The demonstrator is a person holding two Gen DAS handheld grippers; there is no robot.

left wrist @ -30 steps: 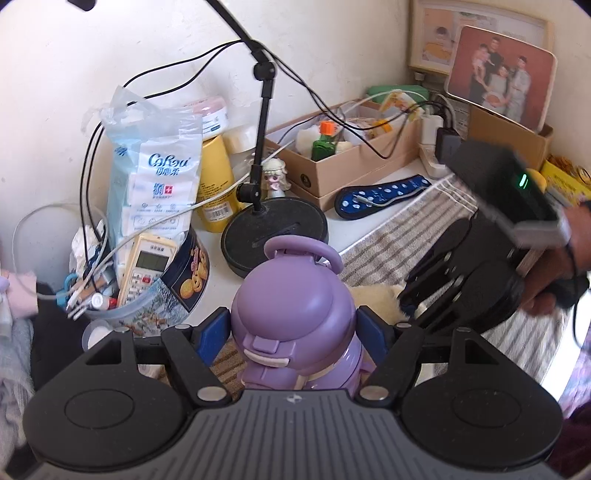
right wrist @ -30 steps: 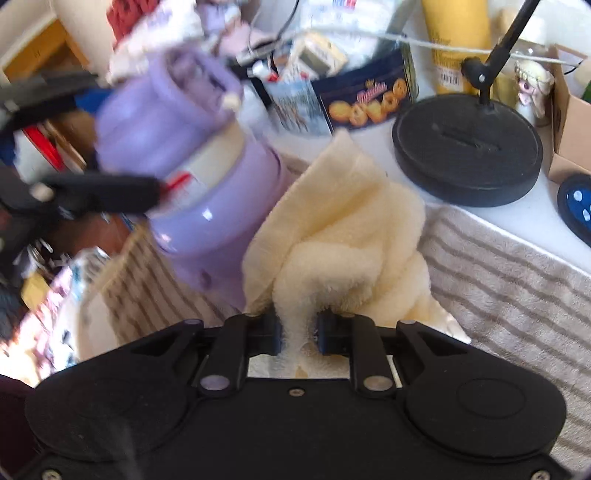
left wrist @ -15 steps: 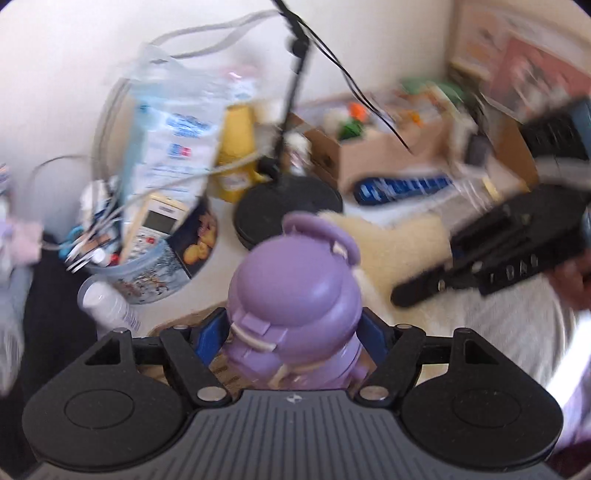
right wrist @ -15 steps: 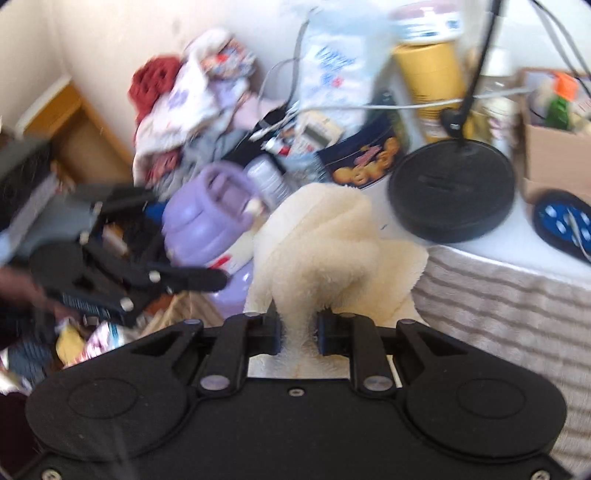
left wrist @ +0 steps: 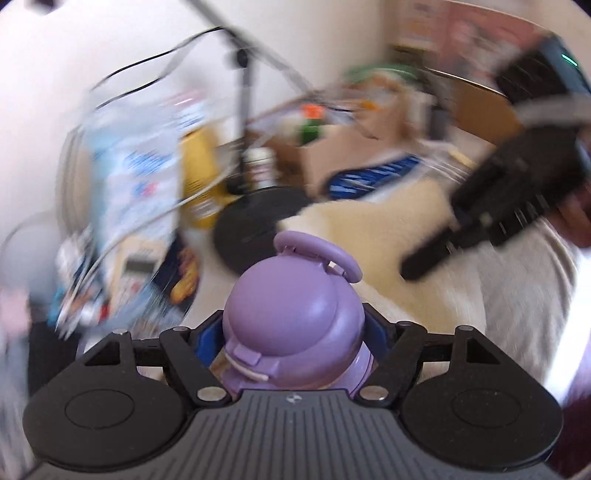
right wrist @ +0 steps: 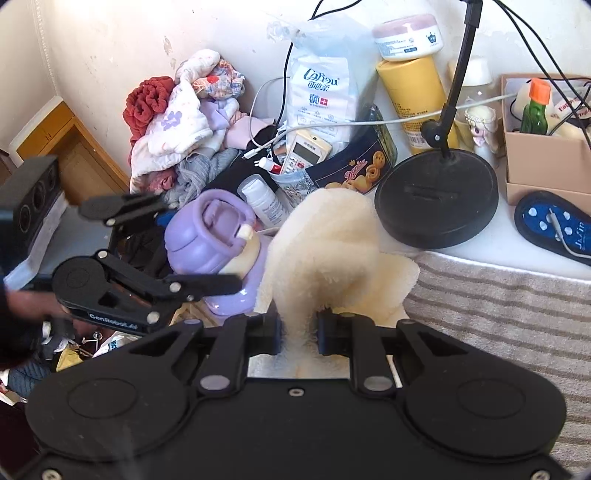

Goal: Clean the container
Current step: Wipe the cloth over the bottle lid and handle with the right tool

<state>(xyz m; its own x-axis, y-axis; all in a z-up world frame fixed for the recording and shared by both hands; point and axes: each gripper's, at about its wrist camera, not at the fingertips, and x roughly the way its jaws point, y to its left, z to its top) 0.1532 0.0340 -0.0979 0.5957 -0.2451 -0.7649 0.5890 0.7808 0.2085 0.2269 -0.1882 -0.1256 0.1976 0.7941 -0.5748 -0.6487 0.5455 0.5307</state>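
We are clamping the purple bottle (right wrist: 216, 254) in our left gripper (left wrist: 293, 345), pinching the cream cloth (right wrist: 332, 254) in our right gripper (right wrist: 298, 328); a hard wipe risks twisting it loose.

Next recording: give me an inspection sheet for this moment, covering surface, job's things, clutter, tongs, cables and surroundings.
Surface: white tabletop partly covered by a striped towel.
Job's things: purple lidded bottle, cream fluffy cloth beside it.
Clutter: cookie tin holding a remote control, tissue pack, yellow canister, cardboard box, clothes pile.
Tongs: left tongs clamp the bottle; right tongs shut on the cloth.
Cables: black and white leads run over the tin and around the round-based black stand.
Surroundings: white wall, wooden furniture at left.
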